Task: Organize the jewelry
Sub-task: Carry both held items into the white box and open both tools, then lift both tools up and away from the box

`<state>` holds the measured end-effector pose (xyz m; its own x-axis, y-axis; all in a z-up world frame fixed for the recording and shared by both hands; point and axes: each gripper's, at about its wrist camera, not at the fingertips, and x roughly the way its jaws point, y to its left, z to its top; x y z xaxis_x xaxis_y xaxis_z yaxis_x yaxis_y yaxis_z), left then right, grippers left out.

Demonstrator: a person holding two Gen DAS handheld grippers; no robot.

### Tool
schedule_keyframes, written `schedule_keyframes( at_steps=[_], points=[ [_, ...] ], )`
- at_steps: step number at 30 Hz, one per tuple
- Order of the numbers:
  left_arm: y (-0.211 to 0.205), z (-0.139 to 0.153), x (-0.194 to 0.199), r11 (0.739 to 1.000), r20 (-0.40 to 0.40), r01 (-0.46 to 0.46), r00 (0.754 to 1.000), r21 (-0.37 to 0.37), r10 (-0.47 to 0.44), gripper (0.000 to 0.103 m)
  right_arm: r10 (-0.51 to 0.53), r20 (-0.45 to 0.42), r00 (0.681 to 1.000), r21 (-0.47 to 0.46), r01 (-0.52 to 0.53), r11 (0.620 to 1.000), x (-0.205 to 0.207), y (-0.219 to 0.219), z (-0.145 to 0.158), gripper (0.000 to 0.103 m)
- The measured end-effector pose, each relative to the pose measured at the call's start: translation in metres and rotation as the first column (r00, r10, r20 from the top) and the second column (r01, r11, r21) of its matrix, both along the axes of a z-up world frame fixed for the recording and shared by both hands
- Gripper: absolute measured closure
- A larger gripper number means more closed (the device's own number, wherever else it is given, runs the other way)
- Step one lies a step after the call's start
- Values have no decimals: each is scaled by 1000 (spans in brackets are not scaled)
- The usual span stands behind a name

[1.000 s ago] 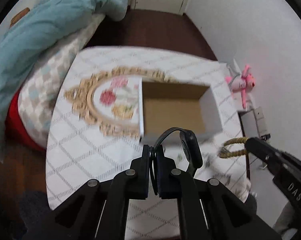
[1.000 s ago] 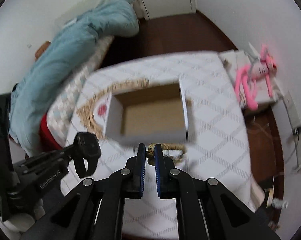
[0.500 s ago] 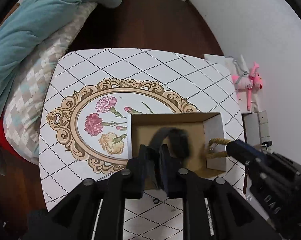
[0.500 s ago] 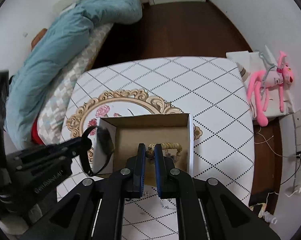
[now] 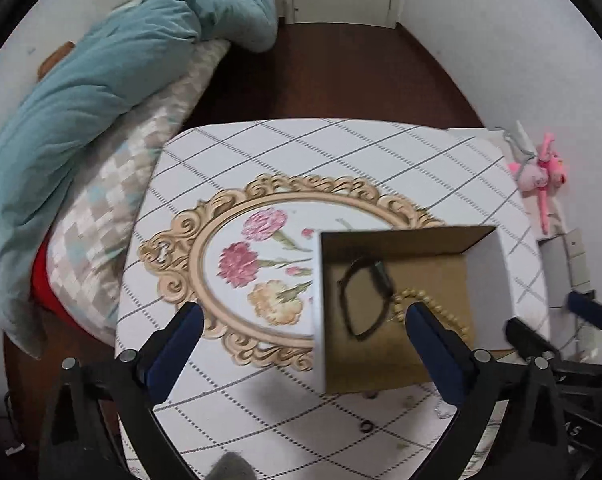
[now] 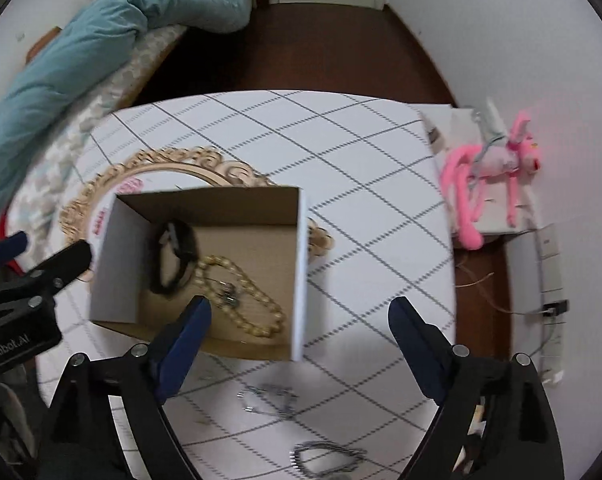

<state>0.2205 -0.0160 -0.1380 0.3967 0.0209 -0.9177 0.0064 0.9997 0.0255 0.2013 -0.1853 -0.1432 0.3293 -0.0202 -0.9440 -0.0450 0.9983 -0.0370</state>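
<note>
Since half a second ago both grippers have let go: the black smartwatch with its looped strap [image 5: 365,298] and the cream beaded bracelet [image 6: 241,294] now lie on the floor of the open white cardboard box with brown inside [image 6: 301,276], touching each other, the watch toward the box's left wall. The left gripper [image 5: 301,344] and the right gripper [image 6: 299,330] both have their blue-padded fingers spread wide and carry nothing.

The box stands on the white table with grey diamond lines [image 6: 341,152], toward its near edge, partly over the printed gold oval frame with flowers [image 5: 261,264].

Only the right wrist view shows silver chains [image 6: 269,398] on the table before the box; only the left view shows a small dark ring [image 5: 365,426] there.
</note>
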Motion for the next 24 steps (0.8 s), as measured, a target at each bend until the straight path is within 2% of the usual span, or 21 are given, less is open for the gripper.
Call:
schedule_keyframes(
  at_steps=[3, 12, 24],
  points=[
    [5, -6, -9, 1000, 5, -14, 1000, 10, 14, 0, -2, 16, 1000, -28, 3, 1000, -7, -2, -4, 2],
    [7, -7, -33, 999, 29, -33, 999, 0, 33, 0, -11, 76, 997, -47, 15, 999, -21, -2, 1, 2],
    [-3, 29, -74, 1000, 115, -20, 993, -19, 22, 0, -35, 204, 978, -45, 45, 998, -61, -10, 43, 2]
  ],
)
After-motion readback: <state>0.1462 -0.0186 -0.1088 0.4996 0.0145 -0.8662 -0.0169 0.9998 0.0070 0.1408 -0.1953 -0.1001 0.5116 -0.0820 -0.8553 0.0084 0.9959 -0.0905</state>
